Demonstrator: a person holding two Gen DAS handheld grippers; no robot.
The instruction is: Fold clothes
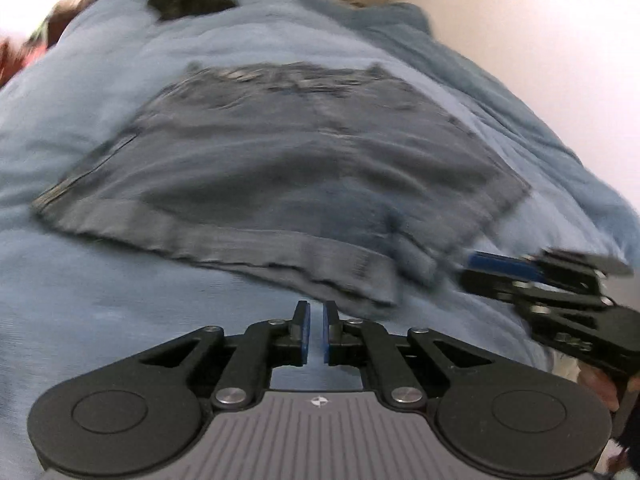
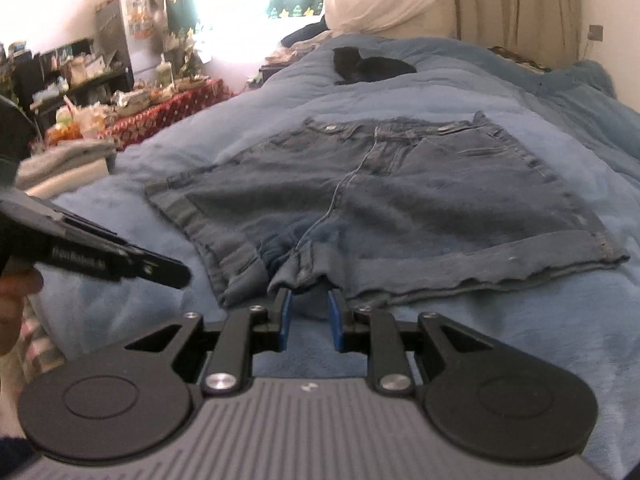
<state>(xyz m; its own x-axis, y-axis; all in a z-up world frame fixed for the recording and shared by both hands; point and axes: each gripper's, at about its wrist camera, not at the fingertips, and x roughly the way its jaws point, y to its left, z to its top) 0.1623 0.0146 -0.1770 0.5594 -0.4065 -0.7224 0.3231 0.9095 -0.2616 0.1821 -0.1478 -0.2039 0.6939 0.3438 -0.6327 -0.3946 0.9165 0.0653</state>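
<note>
A pair of blue denim shorts (image 2: 400, 200) lies flat on the blue blanket (image 2: 520, 340), waistband away from me and hems toward me. My right gripper (image 2: 310, 308) stands partly open just at the crotch edge of the shorts; the cloth's edge overlaps its fingertips and blanket shows between the pads. In the left wrist view the shorts (image 1: 280, 168) are blurred, and my left gripper (image 1: 316, 320) hovers short of the near hem, shut with nothing in it. The right gripper (image 1: 476, 268) shows beside the shorts' right corner. The left gripper (image 2: 176, 276) appears left of the shorts.
A black bundle (image 2: 372, 66) rests at the bed's far end. Left of the bed stand a cluttered table with a red cloth (image 2: 168, 104) and a stack of light folded clothes (image 2: 68, 160). Curtains (image 2: 500, 0) hang behind. A hand (image 2: 16, 304) holds the left gripper.
</note>
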